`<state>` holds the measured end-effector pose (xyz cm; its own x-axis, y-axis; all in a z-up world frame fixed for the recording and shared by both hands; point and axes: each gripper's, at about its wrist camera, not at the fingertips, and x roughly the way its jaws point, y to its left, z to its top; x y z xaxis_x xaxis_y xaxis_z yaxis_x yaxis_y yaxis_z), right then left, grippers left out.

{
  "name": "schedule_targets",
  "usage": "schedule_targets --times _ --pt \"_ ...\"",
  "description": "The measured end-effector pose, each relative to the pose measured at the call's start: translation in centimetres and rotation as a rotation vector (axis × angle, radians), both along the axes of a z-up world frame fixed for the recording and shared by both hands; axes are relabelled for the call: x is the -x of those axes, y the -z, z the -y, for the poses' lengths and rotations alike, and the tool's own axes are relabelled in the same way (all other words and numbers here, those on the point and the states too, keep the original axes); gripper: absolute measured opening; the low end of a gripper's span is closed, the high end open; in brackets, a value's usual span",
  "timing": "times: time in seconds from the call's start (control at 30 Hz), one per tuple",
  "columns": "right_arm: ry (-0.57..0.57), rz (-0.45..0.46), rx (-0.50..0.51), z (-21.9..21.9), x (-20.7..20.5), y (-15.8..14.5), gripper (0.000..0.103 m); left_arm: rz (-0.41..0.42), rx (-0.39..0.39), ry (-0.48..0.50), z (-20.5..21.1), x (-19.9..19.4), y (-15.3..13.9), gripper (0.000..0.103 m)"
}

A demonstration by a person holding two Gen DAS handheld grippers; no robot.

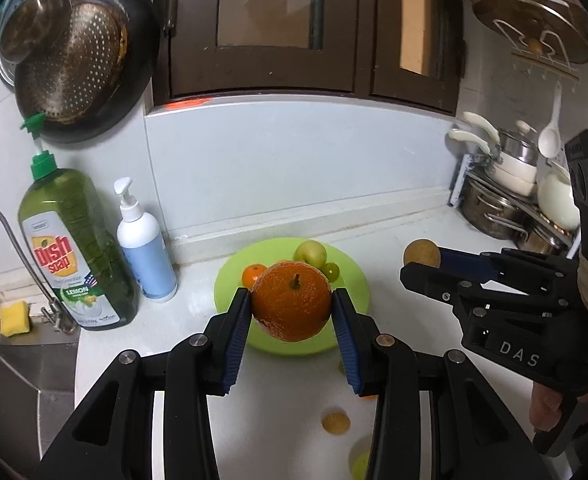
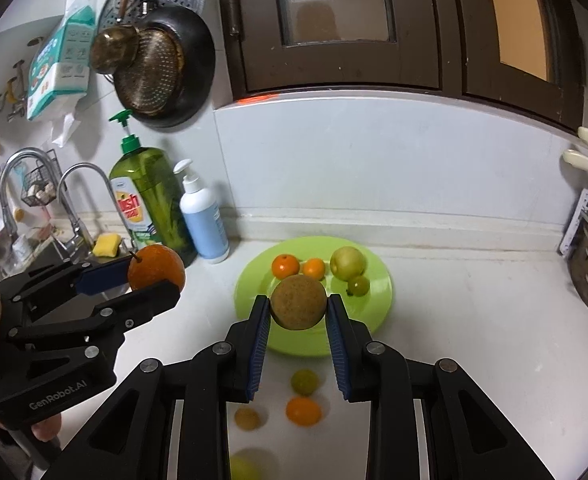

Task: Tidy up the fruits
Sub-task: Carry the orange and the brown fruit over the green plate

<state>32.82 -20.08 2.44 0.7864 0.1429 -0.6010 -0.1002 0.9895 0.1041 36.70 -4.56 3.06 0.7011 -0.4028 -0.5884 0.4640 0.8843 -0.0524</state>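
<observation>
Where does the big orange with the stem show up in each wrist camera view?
Left wrist view: the big orange sits at centre, clamped between the left gripper fingers, in front of the green plate.
Right wrist view: the big orange is at left, held in the left gripper, near the dish soap bottle.
Shared landmark: the green plate.
</observation>
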Motion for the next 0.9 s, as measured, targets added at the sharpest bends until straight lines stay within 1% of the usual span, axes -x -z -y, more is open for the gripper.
schedule_targets --times 0.1,0.27,0.6,0.9 --pt "0.001 -0.002 0.007 0.2 -1.7 0.3 0.03 -0.016 0.008 -0.004 0.2 -1.9 0.2 0.041" --pt "-0.005 -0.03 0.007 0.8 -4.8 1.2 0.03 -0.036 -0.005 -0.013 0.8 -4.6 0.9 0.041" --pt "-0.022 -0.105 -0.005 1.7 -10.2 4.2 0.03 -0.111 -0.018 -0.018 1.7 -9.6 4.0 0.041" --pt "-0.031 -0.169 -0.02 2.4 -13.6 7.1 0.03 -0.179 -0.037 -0.014 3.0 -12.4 6.8 0.041"
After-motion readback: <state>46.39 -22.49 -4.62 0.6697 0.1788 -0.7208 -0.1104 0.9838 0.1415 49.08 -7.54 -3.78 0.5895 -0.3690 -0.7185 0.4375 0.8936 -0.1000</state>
